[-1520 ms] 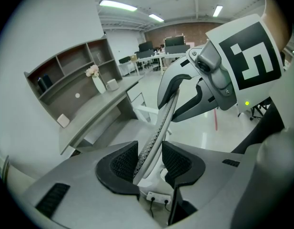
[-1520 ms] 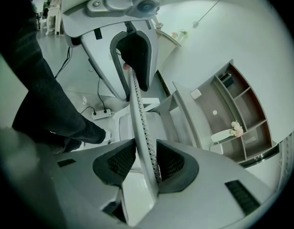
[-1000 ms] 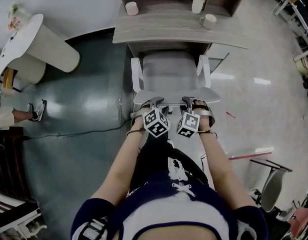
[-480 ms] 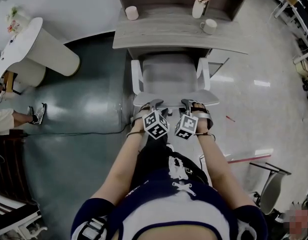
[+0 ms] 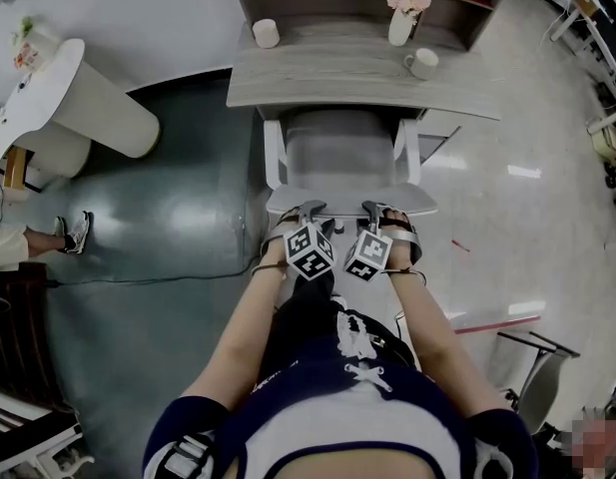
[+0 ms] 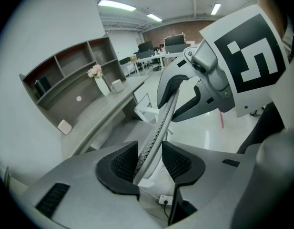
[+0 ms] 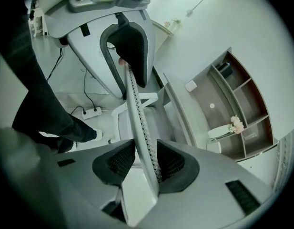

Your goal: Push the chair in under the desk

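Observation:
A light grey office chair (image 5: 337, 148) with white armrests stands with its seat partly under the grey wooden desk (image 5: 317, 88). The backrest's top edge (image 5: 352, 200) faces me. My left gripper (image 5: 309, 210) grips that edge left of centre, the mesh rim (image 6: 162, 118) running between its dark pads. My right gripper (image 5: 375, 210) sits beside it on the same rim (image 7: 135, 104). Its jaws are opening, and the rim still lies against the pads. In their own views the left gripper (image 6: 150, 159) and right gripper (image 7: 146, 163) each straddle the backrest.
On the desk stand a small cup (image 5: 266, 33), a flower vase (image 5: 400, 23) and a mug (image 5: 422, 63), with shelves behind. A round white table (image 5: 63, 93) is at left, a floor cable (image 5: 158, 275) and a person's shoe (image 5: 76, 223) below it. Another chair (image 5: 540, 372) stands at lower right.
The chair has slid forward, further under the desk, with both grippers still on its backrest. The desk now sits lower in the head view.

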`<state>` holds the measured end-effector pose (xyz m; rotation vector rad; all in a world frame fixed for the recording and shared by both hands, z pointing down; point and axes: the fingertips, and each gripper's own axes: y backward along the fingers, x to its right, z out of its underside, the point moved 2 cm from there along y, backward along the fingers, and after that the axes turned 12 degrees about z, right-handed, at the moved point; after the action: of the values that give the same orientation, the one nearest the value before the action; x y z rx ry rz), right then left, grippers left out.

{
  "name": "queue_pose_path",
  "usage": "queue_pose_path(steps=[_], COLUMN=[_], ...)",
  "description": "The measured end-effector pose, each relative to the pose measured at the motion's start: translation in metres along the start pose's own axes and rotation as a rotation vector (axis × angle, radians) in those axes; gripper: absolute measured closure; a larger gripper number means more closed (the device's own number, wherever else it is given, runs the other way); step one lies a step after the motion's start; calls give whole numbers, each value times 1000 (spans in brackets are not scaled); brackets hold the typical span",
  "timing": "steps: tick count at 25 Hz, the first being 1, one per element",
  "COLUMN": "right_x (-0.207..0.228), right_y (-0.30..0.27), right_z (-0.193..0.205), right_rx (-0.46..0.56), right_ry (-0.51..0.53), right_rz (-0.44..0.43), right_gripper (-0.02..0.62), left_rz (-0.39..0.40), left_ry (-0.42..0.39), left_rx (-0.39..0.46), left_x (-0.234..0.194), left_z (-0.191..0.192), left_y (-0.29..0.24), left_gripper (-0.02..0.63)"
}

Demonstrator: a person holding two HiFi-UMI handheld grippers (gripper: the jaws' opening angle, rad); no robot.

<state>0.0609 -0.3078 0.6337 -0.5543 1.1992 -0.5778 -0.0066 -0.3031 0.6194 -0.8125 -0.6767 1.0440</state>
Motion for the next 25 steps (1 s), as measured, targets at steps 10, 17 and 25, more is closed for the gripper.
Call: queue_pose_path(steps=[10,17,25], right_x=[15,26,38], right_y=[-17,-29,-43], right_z=[-7,-14,-19], right_rx=[1,-3,-8], right_ry=[7,3,1], right_rz=[20,24,34], right_gripper=[474,473,474], left_rz=[17,23,27], left_ry=[4,1,-10], left_rx=[-8,-11,-6], left_x=[-25,-43,-62], left_z=[-2,-2,-5], left_y=[-4,-6,-9], left_gripper=[443,443,443])
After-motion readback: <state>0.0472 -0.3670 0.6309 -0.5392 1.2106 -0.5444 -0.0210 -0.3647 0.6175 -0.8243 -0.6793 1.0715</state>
